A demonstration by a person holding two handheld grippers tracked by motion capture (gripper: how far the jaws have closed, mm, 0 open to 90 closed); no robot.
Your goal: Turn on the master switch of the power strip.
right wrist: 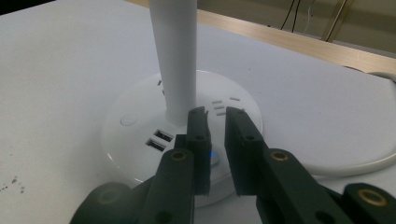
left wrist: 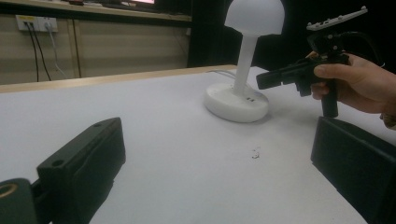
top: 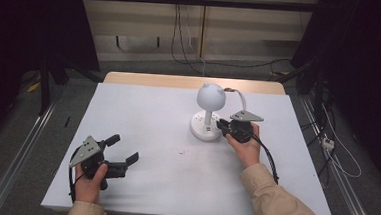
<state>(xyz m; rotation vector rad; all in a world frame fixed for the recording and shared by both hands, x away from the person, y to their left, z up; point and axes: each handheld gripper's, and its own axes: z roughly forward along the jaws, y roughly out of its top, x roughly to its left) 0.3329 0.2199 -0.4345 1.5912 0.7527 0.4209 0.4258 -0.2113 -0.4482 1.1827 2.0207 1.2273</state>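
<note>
A white table lamp stands on the white table, right of the middle, with a dome head and a round base. My right gripper is level at the base's right side. In the right gripper view its jaws stand a narrow gap apart over the base, beside the stem, with nothing between them. A small blue light glows on the base under them. My left gripper rests at the front left, wide open and empty.
Two USB ports sit in the base's side. The lamp's white cable runs off behind the right hand. A tiny scrap lies mid-table. Dark curtains and floor cables surround the table.
</note>
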